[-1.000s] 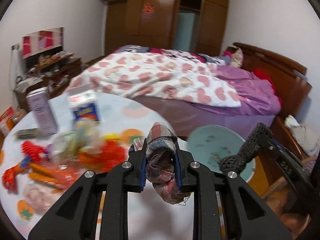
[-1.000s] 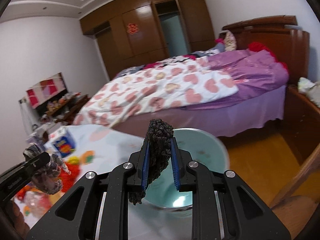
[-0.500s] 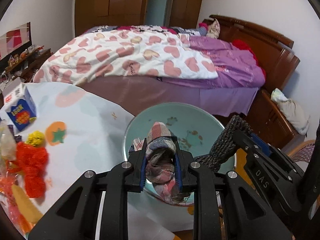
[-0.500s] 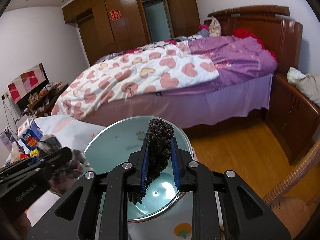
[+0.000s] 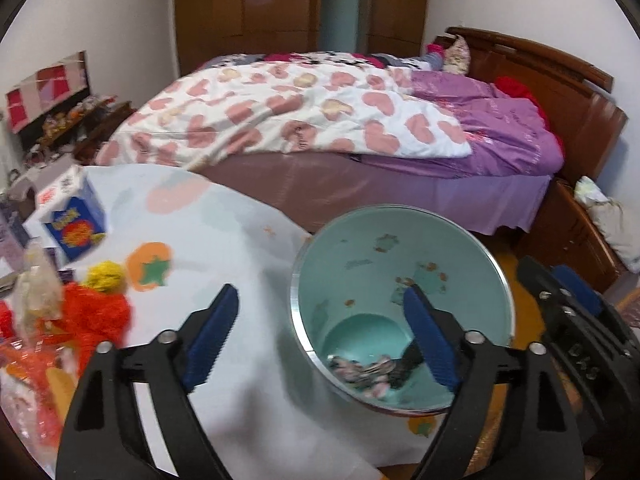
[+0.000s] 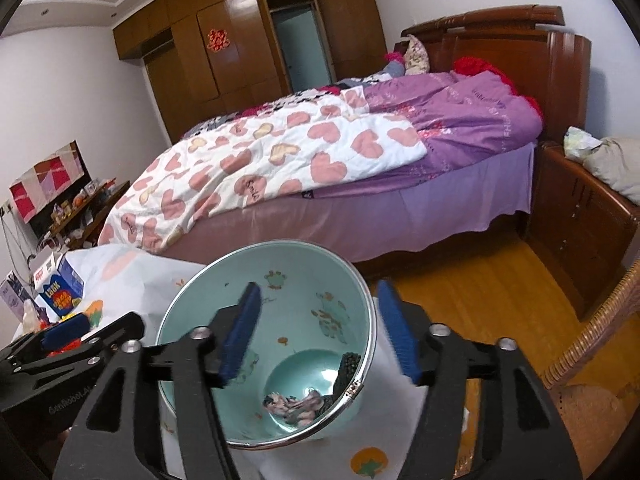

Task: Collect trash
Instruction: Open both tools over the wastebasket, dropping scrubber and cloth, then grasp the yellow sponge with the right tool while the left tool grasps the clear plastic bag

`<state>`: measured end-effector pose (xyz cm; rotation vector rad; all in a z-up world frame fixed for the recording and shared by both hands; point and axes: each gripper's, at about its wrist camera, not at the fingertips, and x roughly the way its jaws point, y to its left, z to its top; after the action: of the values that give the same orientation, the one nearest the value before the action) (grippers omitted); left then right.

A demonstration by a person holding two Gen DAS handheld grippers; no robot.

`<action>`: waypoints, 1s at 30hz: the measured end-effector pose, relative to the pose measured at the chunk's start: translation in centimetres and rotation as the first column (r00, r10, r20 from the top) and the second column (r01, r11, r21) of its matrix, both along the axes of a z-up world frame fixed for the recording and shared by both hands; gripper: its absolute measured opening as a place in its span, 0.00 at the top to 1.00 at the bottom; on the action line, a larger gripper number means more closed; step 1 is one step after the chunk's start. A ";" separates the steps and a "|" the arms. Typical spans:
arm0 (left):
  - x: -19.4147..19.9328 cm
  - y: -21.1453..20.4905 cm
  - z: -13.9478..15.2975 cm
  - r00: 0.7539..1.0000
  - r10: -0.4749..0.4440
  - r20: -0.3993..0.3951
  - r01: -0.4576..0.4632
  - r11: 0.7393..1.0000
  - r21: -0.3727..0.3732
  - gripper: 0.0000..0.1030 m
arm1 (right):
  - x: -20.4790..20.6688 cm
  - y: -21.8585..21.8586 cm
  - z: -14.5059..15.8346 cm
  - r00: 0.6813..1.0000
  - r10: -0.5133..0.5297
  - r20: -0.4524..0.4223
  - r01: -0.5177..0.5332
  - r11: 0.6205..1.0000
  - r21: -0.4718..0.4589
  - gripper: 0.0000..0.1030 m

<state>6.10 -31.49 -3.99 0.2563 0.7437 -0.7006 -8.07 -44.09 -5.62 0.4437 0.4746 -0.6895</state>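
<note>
A teal metal bin (image 5: 360,264) stands at the table's right edge, below both grippers. A plaid cloth scrap (image 5: 360,372) and a dark knitted piece (image 5: 406,362) lie loose at its bottom. My left gripper (image 5: 320,340) hangs over the bin's left rim, its jaws opening wide with nothing between them. My right gripper (image 6: 320,336) is over the bin (image 6: 304,300) too, jaws opening and empty. The cloth scrap (image 6: 296,404) and the dark piece (image 6: 346,368) lie under it. Each gripper shows in the other's view: the right gripper (image 5: 572,308), the left gripper (image 6: 68,332).
The table (image 5: 224,240) has a white fruit-print cover. At its left lie an orange mesh heap (image 5: 96,312), a yellow pompom (image 5: 106,276), a clear wrapper (image 5: 36,296) and a blue box (image 5: 74,232). A bed (image 6: 320,152), a nightstand (image 6: 580,224) and a wicker chair (image 6: 600,344) stand beyond.
Both grippers swung from over the table to above the bin, then opened. The plaid cloth fell from the left gripper and the dark knitted piece from the right, both into the bin.
</note>
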 end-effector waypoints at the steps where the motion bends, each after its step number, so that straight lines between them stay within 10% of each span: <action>1: 0.0 0.5 0.3 1.000 0.020 0.009 -0.020 1.000 0.000 0.11 | -0.1 0.2 0.2 1.000 -0.006 0.006 0.006 1.000 -0.005 0.27; 10: 0.6 5.4 1.5 0.991 0.128 0.029 -0.129 0.991 0.022 0.06 | -0.2 3.3 1.3 0.999 0.035 0.012 -0.035 0.999 -0.011 0.12; 30: 1.2 17.4 0.9 0.955 0.295 -0.004 -0.295 0.955 0.038 0.06 | 3.3 12.9 2.2 0.975 0.222 -0.021 -0.222 0.975 -0.029 0.11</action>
<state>7.31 -14.05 -3.11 0.1705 0.7854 -0.4042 -4.73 -31.15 -3.44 0.3493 0.5206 -0.4840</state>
